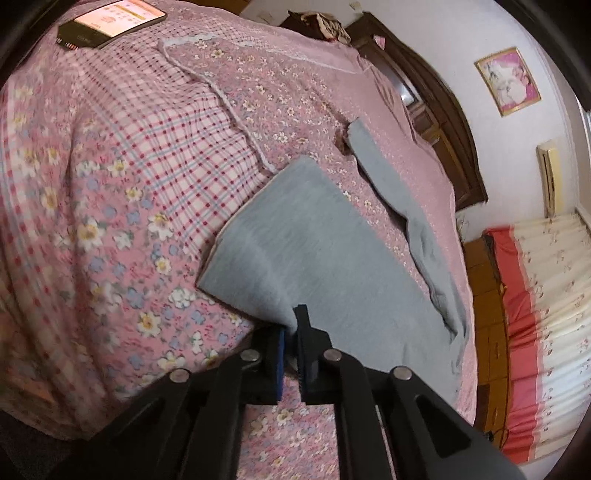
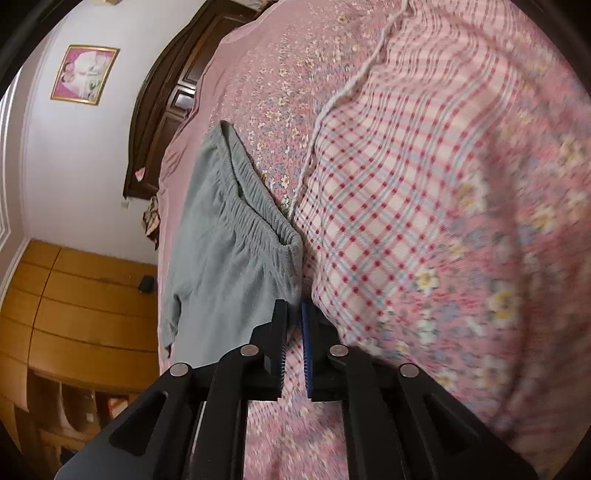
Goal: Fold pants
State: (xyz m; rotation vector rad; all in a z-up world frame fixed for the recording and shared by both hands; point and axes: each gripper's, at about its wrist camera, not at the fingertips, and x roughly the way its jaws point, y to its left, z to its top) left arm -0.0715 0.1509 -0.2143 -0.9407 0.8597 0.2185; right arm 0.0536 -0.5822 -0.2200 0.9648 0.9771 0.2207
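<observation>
Two grippers have hold of the grey pants (image 1: 314,254), one at each end, over a bed (image 1: 110,206) covered in pink floral and checked bedding.

On the left wrist view, the left gripper (image 1: 293,332) has its fingers (image 1: 304,321) drawn in tight on a corner of the leg end, the grey cloth pinched between the black pad and the blue-edged one. From there the fabric runs away from the gripper as a flat, smooth panel, lying on the floral part of the cover just beside the checked patch. A second grey strip, the other leg by the look of it, lies along the far edge of the bed, rumpled toward its near end.

On the right wrist view, the right gripper (image 2: 294,314) is closed to a narrow slit on the pants (image 2: 221,258) at the waist, just below the gathered elastic waistband (image 2: 255,221). The waistband runs away from the fingers (image 2: 280,317) in a curve, its opening slightly gaping. The grey cloth lies flat to the left of the gripper, near the bed's edge, with the checked bedding bulging up on the right.

A lit phone (image 1: 110,22) rests on the bedding at the far end. A gold-framed picture (image 1: 509,81) hangs on the white wall, and a dark wooden headboard (image 1: 443,122) stands past the bed.
</observation>
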